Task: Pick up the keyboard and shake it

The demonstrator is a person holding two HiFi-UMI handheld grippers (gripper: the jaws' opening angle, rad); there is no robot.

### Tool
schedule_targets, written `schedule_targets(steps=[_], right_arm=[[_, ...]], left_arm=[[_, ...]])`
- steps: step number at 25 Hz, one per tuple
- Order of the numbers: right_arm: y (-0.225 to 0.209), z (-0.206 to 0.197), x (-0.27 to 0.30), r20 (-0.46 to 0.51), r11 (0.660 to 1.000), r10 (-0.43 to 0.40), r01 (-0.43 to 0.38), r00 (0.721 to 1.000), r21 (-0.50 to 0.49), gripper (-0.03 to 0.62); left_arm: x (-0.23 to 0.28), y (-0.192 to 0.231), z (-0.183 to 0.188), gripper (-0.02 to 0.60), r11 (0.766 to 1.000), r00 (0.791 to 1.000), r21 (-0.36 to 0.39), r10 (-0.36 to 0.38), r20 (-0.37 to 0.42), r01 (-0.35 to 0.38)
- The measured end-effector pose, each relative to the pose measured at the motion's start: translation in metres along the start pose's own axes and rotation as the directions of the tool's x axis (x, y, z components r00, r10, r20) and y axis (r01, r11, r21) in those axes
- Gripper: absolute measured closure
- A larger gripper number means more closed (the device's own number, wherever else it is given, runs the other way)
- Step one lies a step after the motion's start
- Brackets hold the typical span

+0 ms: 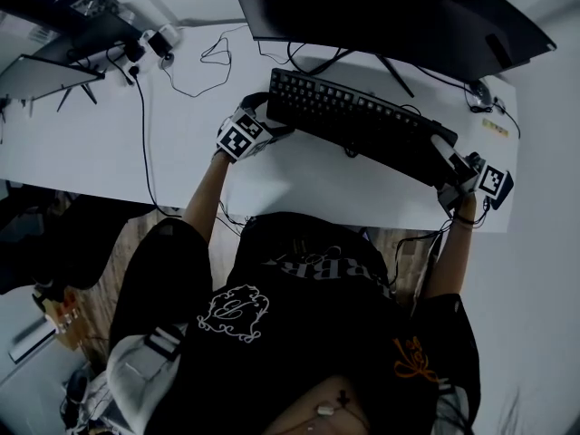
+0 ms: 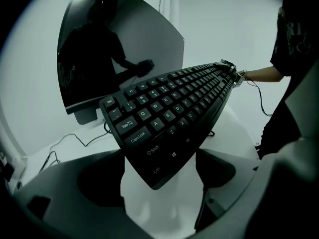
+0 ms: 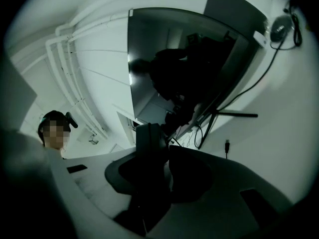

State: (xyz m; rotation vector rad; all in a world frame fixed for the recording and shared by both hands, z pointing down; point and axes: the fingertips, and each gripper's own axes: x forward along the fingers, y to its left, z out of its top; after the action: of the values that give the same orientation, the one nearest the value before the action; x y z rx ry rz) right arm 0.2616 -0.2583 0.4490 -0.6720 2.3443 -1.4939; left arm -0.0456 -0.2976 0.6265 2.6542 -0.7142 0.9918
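**A:** Where is the black plastic keyboard (image 1: 362, 120)?

**B:** Up off the white desk (image 1: 109, 143), in front of the dark monitor (image 1: 390, 7), slung between the person's two hand-held tools.

**A:** And the left gripper (image 1: 263, 127)?

**B:** At the keyboard's left end. Its jaws are clamped across the corner by the Ctrl and Shift keys, and the key face is tilted toward that gripper's camera.

**A:** The right gripper (image 1: 450, 163)?

**B:** At the opposite end, near the desk's right edge. Its jaws are pressed on the board, which shows edge-on as a dark slab between them.
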Motion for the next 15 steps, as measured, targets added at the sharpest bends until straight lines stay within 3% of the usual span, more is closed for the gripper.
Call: schedule_targets(steps=[6, 15], right_arm=[[0.056, 0.025, 0.014, -0.046, 0.977, 0.020, -0.029, 0.999, -0.210, 0.465], [0.083, 0.040, 0.022, -0.066, 0.953, 0.023, -0.042, 0.998, -0.299, 0.465]], left_arm=[[-0.005, 0.021, 0.040, 0.137, 0.996, 0.994, 0.015, 0.081, 0.074, -0.083], [-0.014, 0.032, 0.061, 0.137, 0.990, 0.985, 0.022, 0.133, 0.111, -0.137]])
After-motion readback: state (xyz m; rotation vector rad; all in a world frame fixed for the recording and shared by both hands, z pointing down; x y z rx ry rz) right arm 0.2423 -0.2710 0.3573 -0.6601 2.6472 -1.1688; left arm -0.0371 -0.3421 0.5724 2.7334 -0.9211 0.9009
